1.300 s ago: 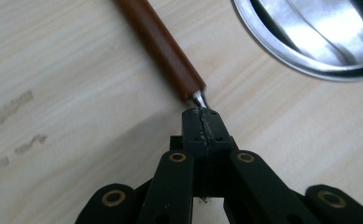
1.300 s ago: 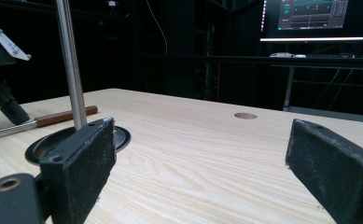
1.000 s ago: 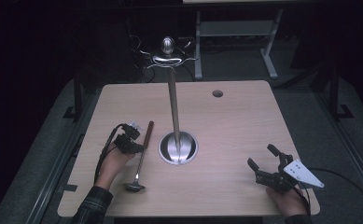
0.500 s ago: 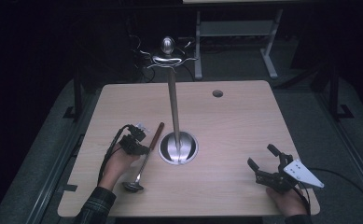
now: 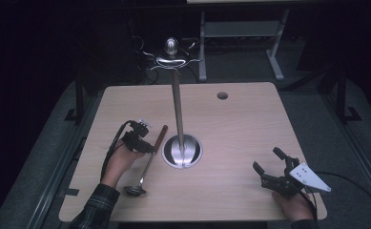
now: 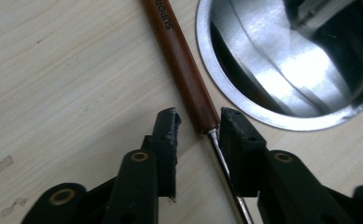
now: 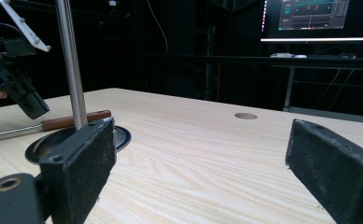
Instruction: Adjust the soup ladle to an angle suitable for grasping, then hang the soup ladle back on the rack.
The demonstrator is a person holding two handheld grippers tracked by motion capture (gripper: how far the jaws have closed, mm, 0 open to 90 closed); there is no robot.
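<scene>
Ladle (image 5: 147, 160) at lower left of the worktop (image 5: 240, 129) is being released by left gripper (image 6: 198, 122), jaws just opening, narrowly parted; right gripper (image 5: 267, 162) is being held wide; withdrawal is called for next

- Left gripper (image 5: 147, 149): black body; black cable looping back along the forearm; small pale fitting on top; 2 black jaws with worn, chipped pad edges; brass-coloured rivets at the jaw pivots.
- Right gripper (image 5: 269, 166): black body; grey three-cornered plate on top bearing 2 small holes; black cable trailing off; 2 broad black pads, dusty and scuffed; 1 brass-coloured rivet visible.
- Left sleeve (image 5: 97, 210): dark plaid; cuffed at the wrist.
</scene>
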